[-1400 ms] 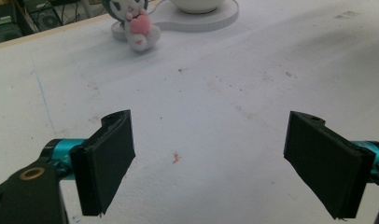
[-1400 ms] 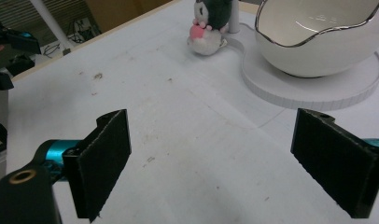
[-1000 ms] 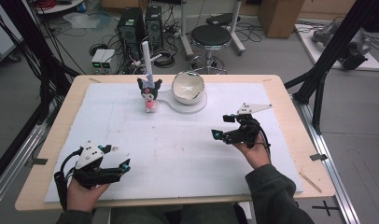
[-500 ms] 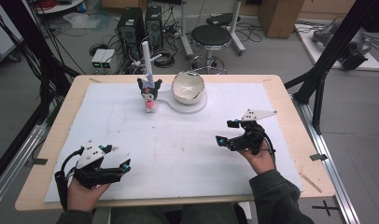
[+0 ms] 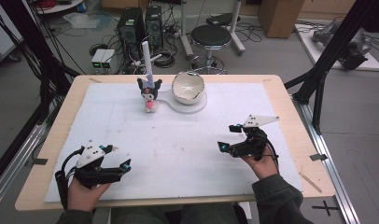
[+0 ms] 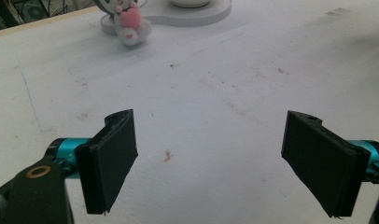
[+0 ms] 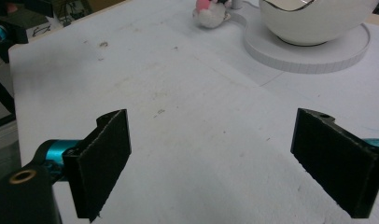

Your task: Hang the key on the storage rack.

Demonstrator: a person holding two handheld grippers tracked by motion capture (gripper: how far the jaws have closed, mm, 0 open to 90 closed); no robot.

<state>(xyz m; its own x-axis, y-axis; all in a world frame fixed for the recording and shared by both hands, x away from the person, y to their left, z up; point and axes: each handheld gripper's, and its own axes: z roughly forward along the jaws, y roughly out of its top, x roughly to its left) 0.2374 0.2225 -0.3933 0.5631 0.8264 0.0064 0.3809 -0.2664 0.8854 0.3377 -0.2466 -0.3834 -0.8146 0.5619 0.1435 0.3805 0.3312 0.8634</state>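
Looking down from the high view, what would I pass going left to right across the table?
Left claw → plush toy → white bowl → right claw.

Left tool (image 5: pixel 127 164), right tool (image 5: pixel 228 137): jaws apart, apparently empty.

No text, label, brand, number or sign can be read anywhere

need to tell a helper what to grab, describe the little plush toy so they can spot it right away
Start at the white mat that covers the wooden table and look to its far edge. Left of the white bowl on its round white stand sits the plush toy. It is the one soft, dark-headed figure there, holding a pink heart against a pale body, with a white upright post just behind it.
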